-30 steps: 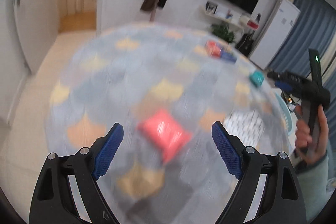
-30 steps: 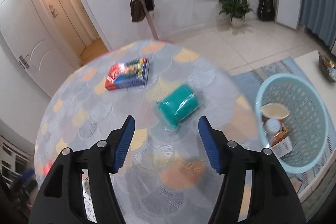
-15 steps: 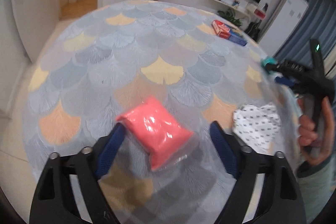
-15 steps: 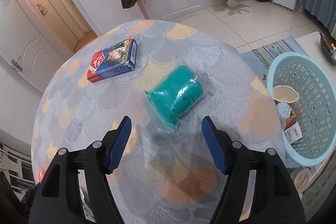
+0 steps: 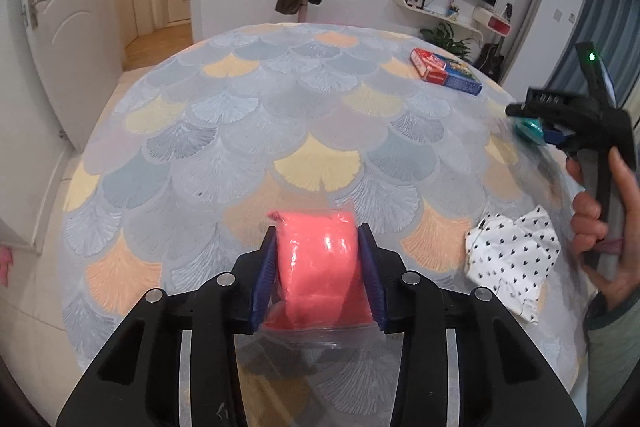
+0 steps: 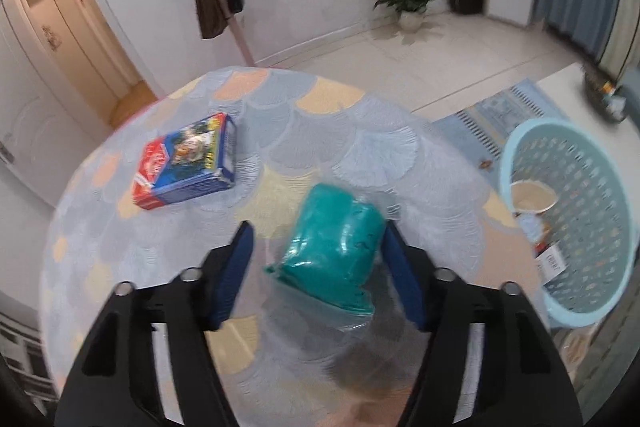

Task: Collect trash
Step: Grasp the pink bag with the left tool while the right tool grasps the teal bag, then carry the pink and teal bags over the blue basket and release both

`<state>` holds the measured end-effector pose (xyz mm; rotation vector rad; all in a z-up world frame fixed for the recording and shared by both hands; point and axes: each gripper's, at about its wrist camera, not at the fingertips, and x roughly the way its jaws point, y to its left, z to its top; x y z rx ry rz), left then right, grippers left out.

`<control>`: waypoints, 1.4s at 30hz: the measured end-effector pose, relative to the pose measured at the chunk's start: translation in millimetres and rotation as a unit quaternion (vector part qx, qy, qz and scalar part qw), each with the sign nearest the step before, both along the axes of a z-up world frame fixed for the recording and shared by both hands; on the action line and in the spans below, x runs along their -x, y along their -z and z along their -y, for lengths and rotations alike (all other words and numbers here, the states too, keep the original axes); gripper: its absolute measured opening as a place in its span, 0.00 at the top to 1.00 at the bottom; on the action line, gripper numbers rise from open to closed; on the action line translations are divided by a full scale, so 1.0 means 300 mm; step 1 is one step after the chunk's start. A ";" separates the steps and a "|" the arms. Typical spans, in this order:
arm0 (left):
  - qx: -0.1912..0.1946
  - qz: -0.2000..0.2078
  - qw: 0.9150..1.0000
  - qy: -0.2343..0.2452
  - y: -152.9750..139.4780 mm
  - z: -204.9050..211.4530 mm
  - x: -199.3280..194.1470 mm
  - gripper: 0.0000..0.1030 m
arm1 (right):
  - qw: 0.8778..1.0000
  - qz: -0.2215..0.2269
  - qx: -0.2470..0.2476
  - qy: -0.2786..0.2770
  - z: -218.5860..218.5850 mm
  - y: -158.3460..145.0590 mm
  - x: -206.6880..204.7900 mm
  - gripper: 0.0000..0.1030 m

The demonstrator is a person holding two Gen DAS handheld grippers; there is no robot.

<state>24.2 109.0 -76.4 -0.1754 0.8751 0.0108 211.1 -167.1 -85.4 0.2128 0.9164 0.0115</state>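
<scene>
My left gripper is shut on a pink packet in a clear bag, squeezed between the blue pads on the round table. My right gripper is open around a teal packet in a clear bag; the right pad touches it, the left pad stands apart. The right gripper also shows at the right in the left wrist view. A light blue basket with a paper cup and wrappers stands on the floor at the right.
A red and blue box lies on the table's far side; it also shows in the left wrist view. A crumpled white spotted paper lies near the right edge. A coat stand with bags stands behind the table.
My left gripper moved forward and closed on the pink packet. My right gripper moved down around the teal packet and narrowed.
</scene>
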 end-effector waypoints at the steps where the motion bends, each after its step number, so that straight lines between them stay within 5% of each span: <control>1: 0.007 0.003 1.000 0.003 -0.001 0.001 -0.002 0.64 | 1.000 0.006 0.016 0.005 -0.005 0.001 0.004 0.54; 3: 0.011 0.011 1.000 0.009 -0.015 0.012 -0.010 0.64 | 0.999 0.013 0.036 0.010 -0.009 0.003 0.011 0.64; 9: 0.009 0.036 0.998 0.045 -0.092 0.075 -0.069 0.64 | 1.000 0.030 0.001 0.001 0.037 -0.024 0.049 0.66; 15: 0.015 0.074 0.991 0.111 -0.214 0.208 -0.177 0.64 | 0.996 0.093 0.010 0.000 0.120 -0.167 0.132 0.66; 18: 0.024 0.087 0.984 0.155 -0.275 0.311 -0.240 0.64 | 0.994 0.110 0.010 0.015 0.194 -0.224 0.154 0.66; 24: 0.105 0.070 0.958 0.256 -0.378 0.548 -0.359 0.64 | 0.991 0.120 0.011 0.055 0.372 -0.281 0.179 0.66; 30: 0.102 0.058 0.943 0.311 -0.390 0.825 -0.460 0.64 | 0.990 0.087 0.012 0.113 0.604 -0.244 0.178 0.66; 34: 0.046 0.044 0.948 0.311 -0.335 1.026 -0.538 0.64 | 0.989 0.058 -0.009 0.136 0.730 -0.174 0.151 0.66; 42: 0.043 -0.019 0.939 0.340 -0.176 1.245 -0.616 0.64 | 0.981 -0.033 -0.044 0.185 0.937 0.038 0.094 0.66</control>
